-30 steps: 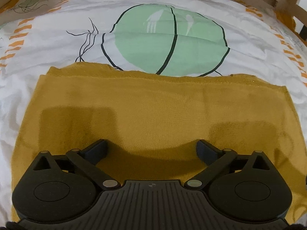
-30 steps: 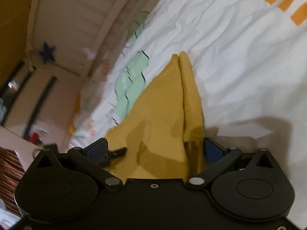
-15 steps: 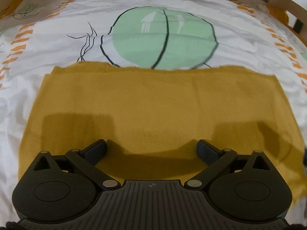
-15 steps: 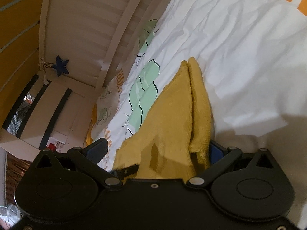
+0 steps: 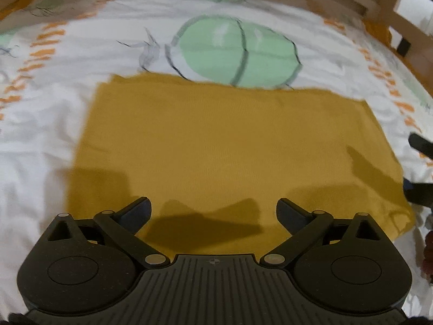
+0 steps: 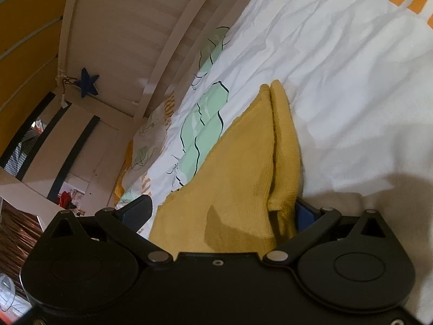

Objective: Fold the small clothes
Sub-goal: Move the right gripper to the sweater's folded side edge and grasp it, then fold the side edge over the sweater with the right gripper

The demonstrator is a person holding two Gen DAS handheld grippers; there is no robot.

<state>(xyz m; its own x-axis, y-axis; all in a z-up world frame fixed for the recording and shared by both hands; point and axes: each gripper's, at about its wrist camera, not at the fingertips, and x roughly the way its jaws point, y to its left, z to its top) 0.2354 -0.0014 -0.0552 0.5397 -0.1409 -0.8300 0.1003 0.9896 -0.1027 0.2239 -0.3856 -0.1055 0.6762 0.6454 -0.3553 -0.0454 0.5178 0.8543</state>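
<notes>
in the left wrist view i see my left tongs spread wide, with nothing between them. they hang just over the near edge of the yellow cloth. the cloth lies flat on the bed sheet, like a wide patch, and its far edge sits on the big green circle drawn on the sheet. at the right edge i see a bit of my other tool, close to the cloth's right side. the picture is a little blurry.

in the right wrist view my right tongs are wide too. the yellow cloth sits between the two fingers, and its doubled edge leans on the right finger. the left finger stands apart from it, so the tongs are not pinching yet. the wooden bed frame is behind.

i think the step is to grab this side and fold it over. to do it well, i should slide the right tongs deeper so both layers go in, then squeeze. i should lift low and slow so the cloth does not bunch. the left tongs could press the middle to keep it in place.
</notes>
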